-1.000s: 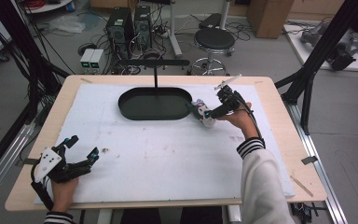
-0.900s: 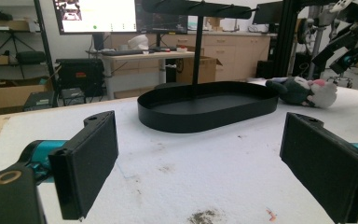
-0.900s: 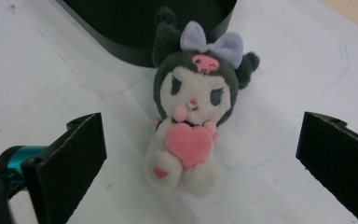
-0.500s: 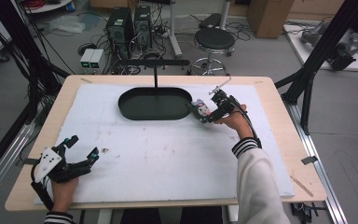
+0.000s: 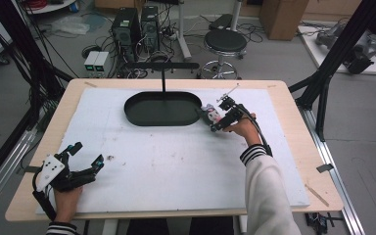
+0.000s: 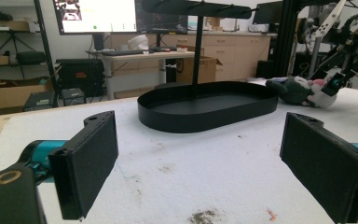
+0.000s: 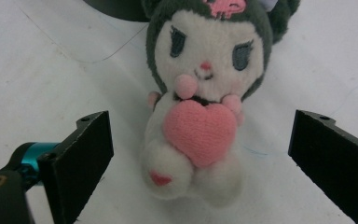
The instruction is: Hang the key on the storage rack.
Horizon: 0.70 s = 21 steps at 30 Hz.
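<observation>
White foam mat (image 5: 176,161) bare between wide-spread left gripper (image 5: 85,157) fingers; right gripper (image 7: 205,154) fingers released astride plush toy (image 7: 205,98).

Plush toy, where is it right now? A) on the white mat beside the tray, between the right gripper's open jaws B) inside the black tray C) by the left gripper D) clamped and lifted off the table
A: the plush toy lies on the white mat just right of the black tray, with the right gripper jaws spread on either side, not touching it.
</observation>
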Each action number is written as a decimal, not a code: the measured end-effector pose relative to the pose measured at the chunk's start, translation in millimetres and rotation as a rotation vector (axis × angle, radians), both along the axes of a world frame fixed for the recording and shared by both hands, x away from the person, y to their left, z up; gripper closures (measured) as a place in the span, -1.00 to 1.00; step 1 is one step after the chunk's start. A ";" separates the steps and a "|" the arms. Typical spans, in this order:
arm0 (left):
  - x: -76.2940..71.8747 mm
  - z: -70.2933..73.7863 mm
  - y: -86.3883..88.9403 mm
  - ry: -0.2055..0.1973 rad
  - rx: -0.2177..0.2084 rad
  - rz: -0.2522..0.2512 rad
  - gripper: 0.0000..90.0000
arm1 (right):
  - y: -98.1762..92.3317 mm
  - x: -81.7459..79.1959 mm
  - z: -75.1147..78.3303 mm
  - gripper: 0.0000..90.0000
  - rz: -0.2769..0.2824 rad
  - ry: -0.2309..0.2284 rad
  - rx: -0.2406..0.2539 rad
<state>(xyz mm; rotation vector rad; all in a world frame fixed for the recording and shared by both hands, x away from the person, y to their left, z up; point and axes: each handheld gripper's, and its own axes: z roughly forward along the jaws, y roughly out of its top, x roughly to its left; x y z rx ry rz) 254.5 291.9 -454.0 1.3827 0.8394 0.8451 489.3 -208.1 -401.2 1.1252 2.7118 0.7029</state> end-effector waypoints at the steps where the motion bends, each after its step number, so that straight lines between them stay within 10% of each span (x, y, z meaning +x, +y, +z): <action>1: 0.0 0.0 -0.1 0.000 0.000 0.001 -0.74 | 0.7 -0.1 -0.5 -0.76 -0.001 0.008 0.001; 21: 0.1 0.0 0.0 0.001 -0.001 -0.001 -0.74 | 1.6 1.8 -4.2 0.10 -0.014 0.070 0.013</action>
